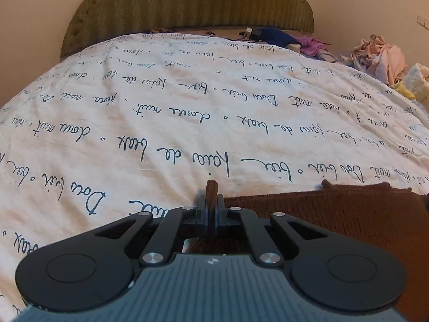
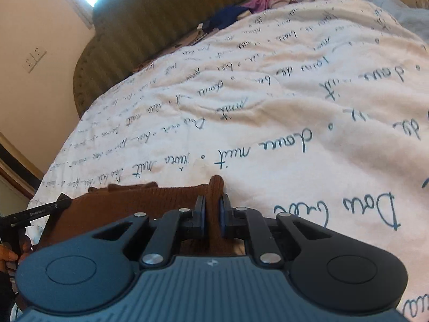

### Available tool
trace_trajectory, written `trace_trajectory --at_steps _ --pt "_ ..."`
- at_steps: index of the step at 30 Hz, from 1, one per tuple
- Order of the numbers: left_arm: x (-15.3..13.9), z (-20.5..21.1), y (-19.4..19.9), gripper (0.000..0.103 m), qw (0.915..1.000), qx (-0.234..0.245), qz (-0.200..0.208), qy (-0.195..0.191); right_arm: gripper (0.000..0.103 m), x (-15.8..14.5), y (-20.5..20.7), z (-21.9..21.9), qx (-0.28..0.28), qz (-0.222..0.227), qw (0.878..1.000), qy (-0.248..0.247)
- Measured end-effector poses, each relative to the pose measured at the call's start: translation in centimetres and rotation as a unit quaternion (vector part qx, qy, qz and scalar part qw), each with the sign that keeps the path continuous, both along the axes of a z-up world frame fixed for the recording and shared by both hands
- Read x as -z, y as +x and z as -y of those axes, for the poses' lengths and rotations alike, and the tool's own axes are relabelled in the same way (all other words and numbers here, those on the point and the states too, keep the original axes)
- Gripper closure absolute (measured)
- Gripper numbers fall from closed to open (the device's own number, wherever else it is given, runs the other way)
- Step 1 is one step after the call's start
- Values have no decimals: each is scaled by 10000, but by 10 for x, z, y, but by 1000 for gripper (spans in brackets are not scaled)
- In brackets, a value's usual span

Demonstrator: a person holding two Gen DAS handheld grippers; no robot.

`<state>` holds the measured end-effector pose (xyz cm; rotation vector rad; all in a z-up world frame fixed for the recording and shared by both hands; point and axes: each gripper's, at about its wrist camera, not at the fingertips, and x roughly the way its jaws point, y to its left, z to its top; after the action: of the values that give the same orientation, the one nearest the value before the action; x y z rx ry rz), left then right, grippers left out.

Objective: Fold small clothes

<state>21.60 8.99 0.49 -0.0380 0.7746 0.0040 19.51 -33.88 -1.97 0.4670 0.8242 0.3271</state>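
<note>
The brown knitted garment (image 1: 335, 214) lies on the white bedspread (image 1: 187, 107) printed with handwriting, at the end farthest from the green headboard (image 1: 187, 8). All places below are given relative to this garment.

Grip state:
- The left gripper (image 1: 211, 209) is clamped on the garment's left corner. A small peak of brown knit stands up between the closed jaws.
- The right gripper (image 2: 213, 212) is clamped on the opposite corner. A thicker fold of knit protrudes between its blue pads (image 2: 222, 214).
- In the right wrist view, the left tool shows as a black bar beyond the garment's far edge, with part of a hand (image 2: 16, 252) on it.

Task progress:
- The garment's top edge runs roughly straight between the two corners, so the cloth appears spread flat. Its lower part is hidden under the gripper bodies.
- No fold is visible yet. Judged from this, only the grasp for the first fold is complete.
- Remaining: the folds themselves.
- A heap of loose clothes (image 1: 380, 53) sits well beyond the garment, near the headboard; these appear unfolded.
</note>
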Motion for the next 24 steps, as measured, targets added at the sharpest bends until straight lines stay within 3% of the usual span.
trace_trajectory --at_steps 1,5,7,8,9,10,11,12,15,17,18,20,24 --pt "-3 1 -2 94 10000 -5 8 27 92 -2 -1 -1 52 -13 10000 1" --pt "-23 -2 -22 67 9994 -105 228 219 76 -21 -10 3 288 -179 9993 -166" --pt "-43 -3 -45 61 9976 -208 601 289 75 -46 -30 7 552 179 9981 -190" --pt "-52 0 -55 51 9967 -169 757 238 74 -59 -40 5 608 413 9972 -160" --pt "-57 5 -62 35 9960 -118 871 177 66 -69 -51 -1 607 661 9959 -61" --pt "-61 14 -69 31 9951 -62 976 125 57 -74 -57 -10 559 827 9950 17" --pt "-61 25 -71 26 9948 50 1012 118 32 -77 -61 -23 484 938 9944 -39" --pt "-58 38 -71 26 9946 203 1000 186 21 -76 -63 -39 405 1019 9936 -263" --pt "-29 70 -60 29 9950 363 722 587 22 -53 -55 -79 336 1078 9851 -1298" --pt "-3 69 -52 30 9961 243 347 777 22 -27 -49 -84 378 855 9809 -1703" --pt "8 62 -52 26 9965 236 363 721 23 -10 -50 -82 417 787 9767 -1954" --pt "11 46 -55 26 9980 188 472 366 23 -3 -56 -65 502 902 9813 -1628" --pt "10 43 -46 24 9985 70 408 363 19 0 -41 -55 614 615 9837 -1576"
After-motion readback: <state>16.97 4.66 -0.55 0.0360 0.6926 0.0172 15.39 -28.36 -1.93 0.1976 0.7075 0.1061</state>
